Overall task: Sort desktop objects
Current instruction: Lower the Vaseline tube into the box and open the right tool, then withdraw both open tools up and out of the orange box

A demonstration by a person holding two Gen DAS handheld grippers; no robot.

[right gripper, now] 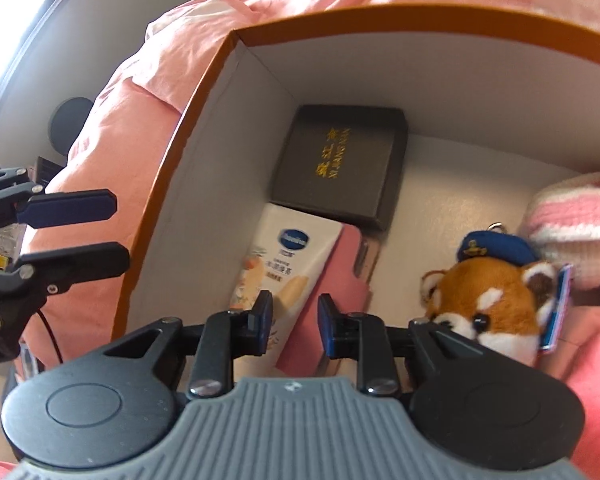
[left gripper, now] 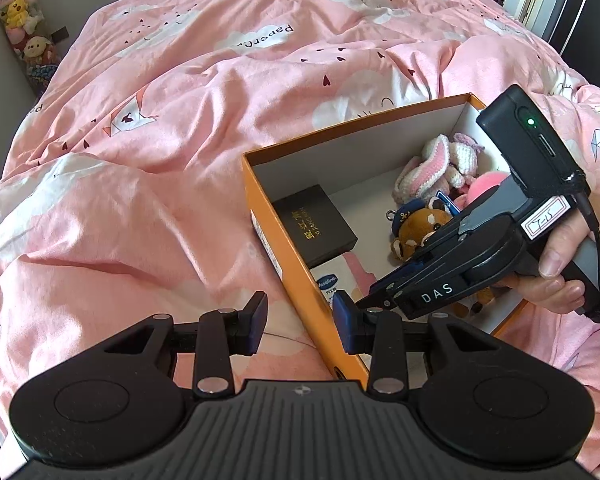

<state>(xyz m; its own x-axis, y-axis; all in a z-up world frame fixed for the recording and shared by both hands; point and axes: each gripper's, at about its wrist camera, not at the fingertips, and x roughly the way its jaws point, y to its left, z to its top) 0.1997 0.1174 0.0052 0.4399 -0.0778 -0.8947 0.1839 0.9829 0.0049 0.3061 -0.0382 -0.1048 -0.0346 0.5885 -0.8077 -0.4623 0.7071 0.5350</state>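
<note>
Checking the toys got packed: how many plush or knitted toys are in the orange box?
3, maybe more hidden. A red panda plush wearing a blue cap lies mid-box; a pink-and-white knitted toy sits beyond it; a pink fluffy one shows partly behind the right claw.

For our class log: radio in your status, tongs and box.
Left tongs open, straddling orange box wall. Right tongs open, empty, over Vaseline tube. Red panda plush close beside.
</note>
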